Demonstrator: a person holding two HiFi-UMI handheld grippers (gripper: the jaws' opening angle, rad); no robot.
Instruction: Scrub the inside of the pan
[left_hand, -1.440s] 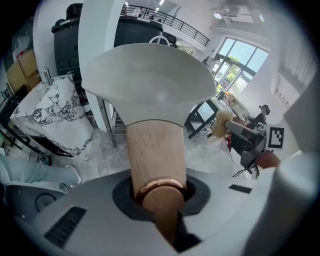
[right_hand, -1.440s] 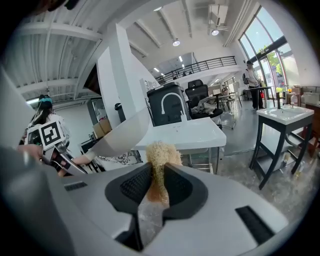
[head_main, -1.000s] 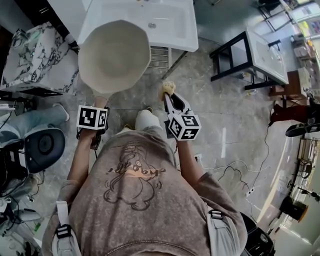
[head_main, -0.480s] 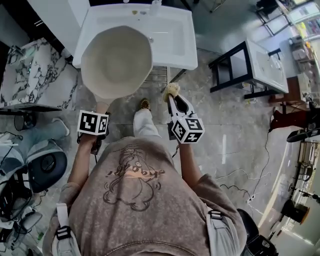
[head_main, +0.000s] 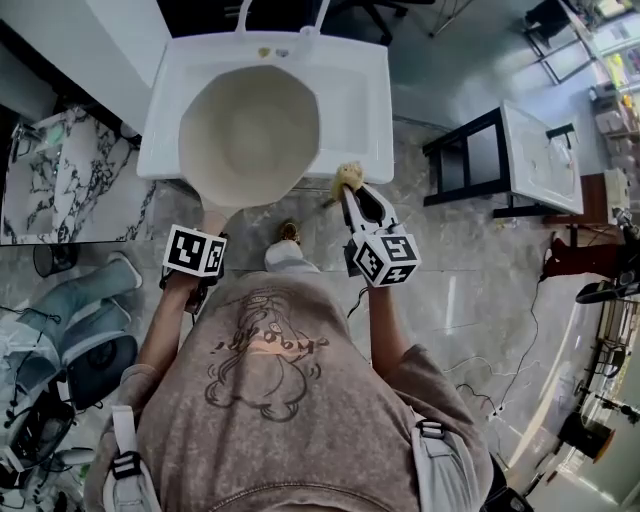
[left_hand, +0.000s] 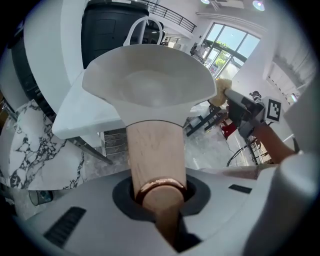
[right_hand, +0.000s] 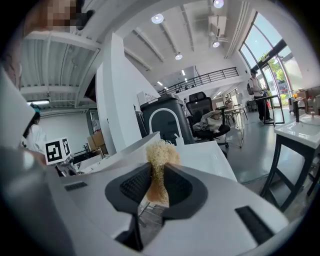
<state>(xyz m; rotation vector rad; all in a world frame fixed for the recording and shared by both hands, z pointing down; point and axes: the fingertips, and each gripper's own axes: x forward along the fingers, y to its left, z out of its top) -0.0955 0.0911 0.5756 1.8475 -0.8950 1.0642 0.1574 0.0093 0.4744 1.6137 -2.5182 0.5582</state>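
At nine o'clock of the head view a marble-patterned counter (head_main: 60, 180) is standing beside the white sink (head_main: 370, 95). The left gripper (left_hand: 160, 192) is clenching the pan's wooden handle (left_hand: 152, 150), its jaws closed round the stem just behind the copper-coloured ring. The cream pan (head_main: 250, 130) is hanging over the sink basin with its open side facing up, and the handle is running out toward six o'clock, to the person. The inside is looking pale and dry, and nothing is touching it.

The right gripper (right_hand: 159, 187) is pinching a yellowish fibrous scrubber (right_hand: 160, 160), with the tuft sticking out past the jaw tips. In the head view that scrubber (head_main: 347, 177) is sitting just beside the pan at about four o'clock, outside the rim. A black-framed table (head_main: 530, 150) is standing well apart at three o'clock.

Judging from this, scrubbing is not yet under way. To do it well, the right gripper probably needs lifting over the rim toward ten o'clock and then lowering, so that the tuft, not the jaw tips, is meeting the base. The left gripper should be bracing the handle firmly, since one-sided pressure may roll the pan; circular strokes from centre out to the wall would cover it
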